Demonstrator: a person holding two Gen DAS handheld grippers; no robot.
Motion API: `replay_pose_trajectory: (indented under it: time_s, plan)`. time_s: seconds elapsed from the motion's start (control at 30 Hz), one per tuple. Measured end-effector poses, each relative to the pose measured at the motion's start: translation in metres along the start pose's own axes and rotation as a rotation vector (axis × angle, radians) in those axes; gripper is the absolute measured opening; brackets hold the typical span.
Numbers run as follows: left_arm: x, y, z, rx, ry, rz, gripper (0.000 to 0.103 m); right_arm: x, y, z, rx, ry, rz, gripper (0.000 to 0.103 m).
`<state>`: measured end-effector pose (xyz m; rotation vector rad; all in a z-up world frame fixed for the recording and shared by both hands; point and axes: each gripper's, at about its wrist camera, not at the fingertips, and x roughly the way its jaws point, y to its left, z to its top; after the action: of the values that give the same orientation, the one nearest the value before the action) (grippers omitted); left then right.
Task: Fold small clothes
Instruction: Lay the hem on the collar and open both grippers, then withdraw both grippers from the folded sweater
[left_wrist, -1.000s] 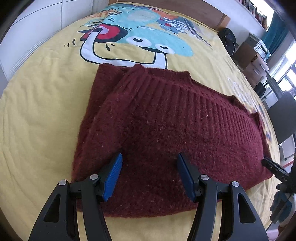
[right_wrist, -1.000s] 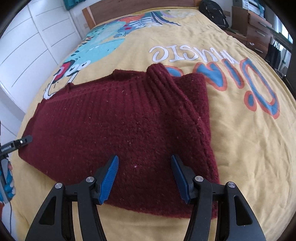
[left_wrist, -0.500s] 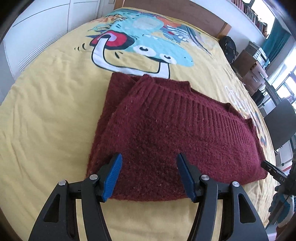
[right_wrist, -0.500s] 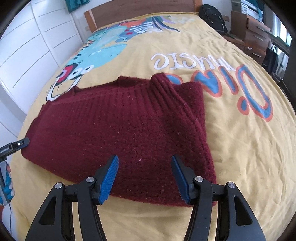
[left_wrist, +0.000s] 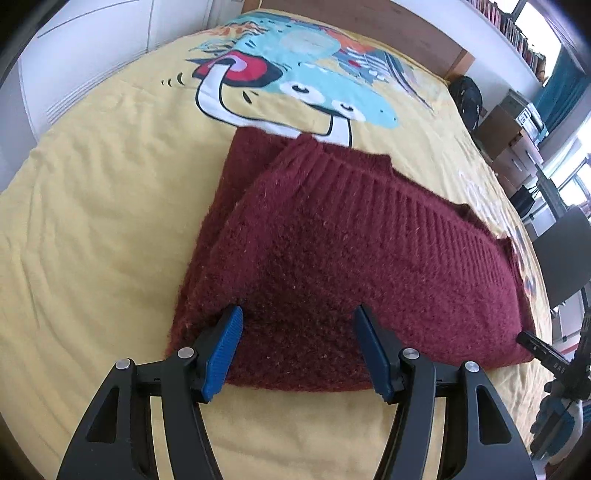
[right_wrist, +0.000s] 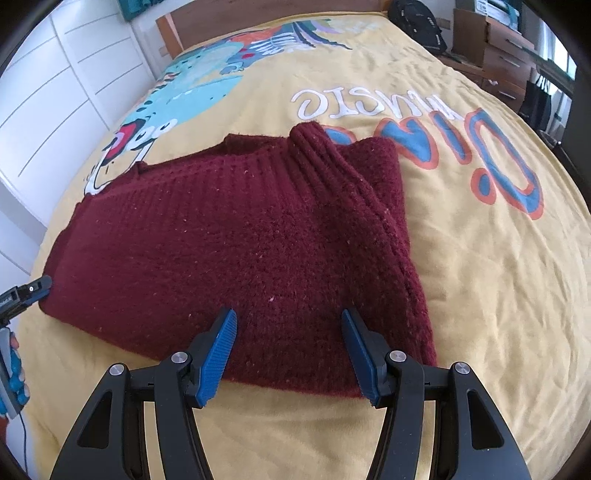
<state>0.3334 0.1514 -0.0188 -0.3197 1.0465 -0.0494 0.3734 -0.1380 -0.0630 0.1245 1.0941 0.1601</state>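
A dark red knitted sweater (left_wrist: 351, 258) lies folded on the yellow printed bedspread (left_wrist: 92, 221); it also shows in the right wrist view (right_wrist: 229, 240). Its sleeves are folded in on top at both ends. My left gripper (left_wrist: 297, 325) is open, its blue pads over the sweater's near edge at its left end. My right gripper (right_wrist: 288, 325) is open over the near edge at the right end. Neither holds any cloth. The right gripper's tip (left_wrist: 535, 345) shows at the left view's far right; the left gripper's tip (right_wrist: 29, 291) shows at the right view's left edge.
The bedspread (right_wrist: 480, 258) carries a cartoon print (left_wrist: 295, 74) and lettering (right_wrist: 369, 99). A wooden headboard (right_wrist: 258, 14) stands at the far end. White wardrobe doors (right_wrist: 44, 92) are on one side, drawers (right_wrist: 506, 55) and a black backpack (right_wrist: 417, 22) on the other.
Both grippers have drawn back toward the near edge of the sweater and stay open. The sweater lies as before.
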Motion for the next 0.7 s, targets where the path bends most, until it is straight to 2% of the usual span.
replay_pose_trajectory:
  time_s: [0.13,0.47,0.7]
  plan:
    - [-0.011,-0.001,-0.002,0.017,-0.010,0.018,0.057,-0.014,0.002,-0.003,0.030,-0.018,0.014,0.061]
    - [-0.039,0.000,-0.013,0.012,0.001,0.008,0.057,-0.054,0.016,-0.015,0.023,-0.059,0.018,0.061]
    - [-0.060,0.002,-0.026,0.009,-0.005,-0.005,0.069,-0.084,0.020,-0.032,0.027,-0.082,0.011,0.062]
